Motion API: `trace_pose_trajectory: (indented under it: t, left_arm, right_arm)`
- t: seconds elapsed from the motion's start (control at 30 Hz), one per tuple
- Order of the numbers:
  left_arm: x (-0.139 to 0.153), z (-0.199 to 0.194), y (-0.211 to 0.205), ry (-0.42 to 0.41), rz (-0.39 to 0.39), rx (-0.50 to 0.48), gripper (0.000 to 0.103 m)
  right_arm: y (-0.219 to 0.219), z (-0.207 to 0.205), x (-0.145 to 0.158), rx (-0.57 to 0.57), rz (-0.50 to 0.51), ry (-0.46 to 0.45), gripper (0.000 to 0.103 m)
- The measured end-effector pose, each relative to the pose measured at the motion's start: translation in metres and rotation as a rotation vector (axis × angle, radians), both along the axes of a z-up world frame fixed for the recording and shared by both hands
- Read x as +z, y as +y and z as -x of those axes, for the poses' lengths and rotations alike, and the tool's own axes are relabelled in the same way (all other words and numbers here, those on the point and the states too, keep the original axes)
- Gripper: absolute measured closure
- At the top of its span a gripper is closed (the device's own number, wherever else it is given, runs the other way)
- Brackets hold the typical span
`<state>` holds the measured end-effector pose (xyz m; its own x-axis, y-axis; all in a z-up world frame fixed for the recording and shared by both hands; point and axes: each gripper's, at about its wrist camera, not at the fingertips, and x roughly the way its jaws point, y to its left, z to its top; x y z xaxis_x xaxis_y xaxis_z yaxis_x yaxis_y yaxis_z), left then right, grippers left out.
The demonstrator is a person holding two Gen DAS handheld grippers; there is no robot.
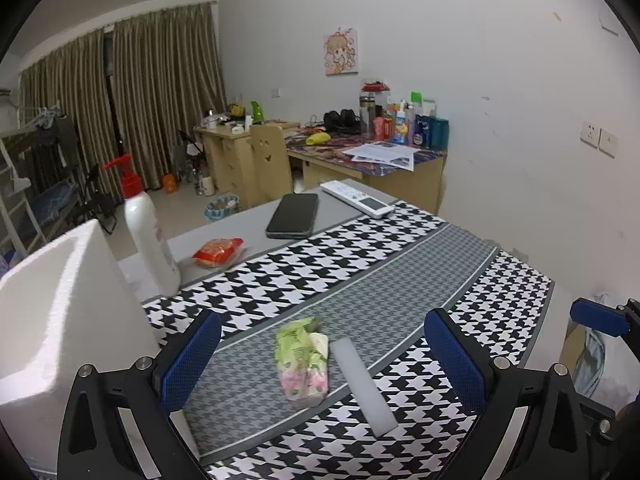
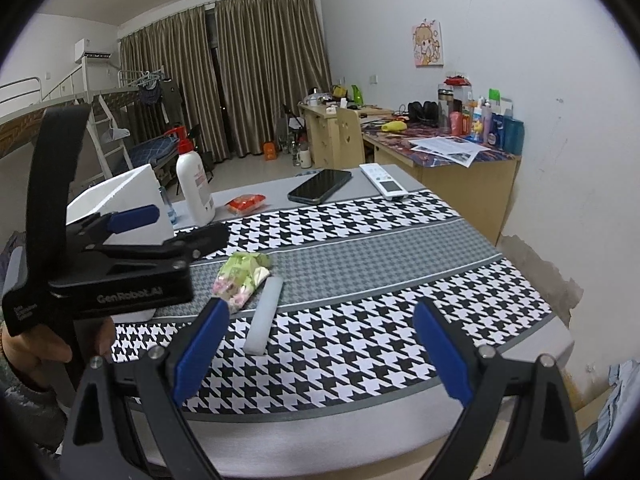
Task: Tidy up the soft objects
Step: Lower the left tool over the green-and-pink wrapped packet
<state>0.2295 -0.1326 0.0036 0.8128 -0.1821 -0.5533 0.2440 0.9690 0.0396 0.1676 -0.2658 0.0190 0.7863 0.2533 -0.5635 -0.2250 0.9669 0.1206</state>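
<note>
Both grippers hang spread wide and empty over a table (image 1: 400, 280) covered in houndstooth cloth. The tissue pack (image 1: 303, 360) lies between the left gripper (image 1: 322, 354) fingers, touching a white foam strip (image 1: 366, 386); both sit ahead-left of the right gripper (image 2: 326, 344). Beyond stand a lotion bottle (image 1: 148, 232), phone (image 1: 293, 216), remote (image 1: 357, 199) and curtains (image 1: 160, 92).

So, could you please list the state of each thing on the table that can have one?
left gripper: open, empty
right gripper: open, empty
tissue pack: lying flat, partly opened
white foam strip: lying flat beside the pack
foam box: open-topped
pump bottle: upright
phone: screen dark
</note>
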Motion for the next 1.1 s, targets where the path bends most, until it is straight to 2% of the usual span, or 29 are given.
trace_pose_trajectory:
  t: [0.13,0.27,0.6,1.1]
  left_arm:
    - [-0.012,-0.01,0.001,0.027,-0.006,0.024,0.001]
    - [-0.019,-0.016,0.015,0.032,-0.013,0.089,0.001]
    - [-0.028,-0.021,0.046,0.041,-0.019,0.172,0.001]
    - [-0.046,-0.032,0.038,0.118,-0.022,0.123,0.003]
  right_arm:
    - [-0.003,-0.002,-0.004,-0.002,-0.008,0.012,0.007]
    - [-0.002,-0.006,-0.01,0.008,-0.01,0.028,0.007]
    - [0.024,-0.02,-0.025,0.076,0.001,0.066,0.007]
    - [0.034,-0.042,-0.042,0.117,-0.009,0.115,0.007]
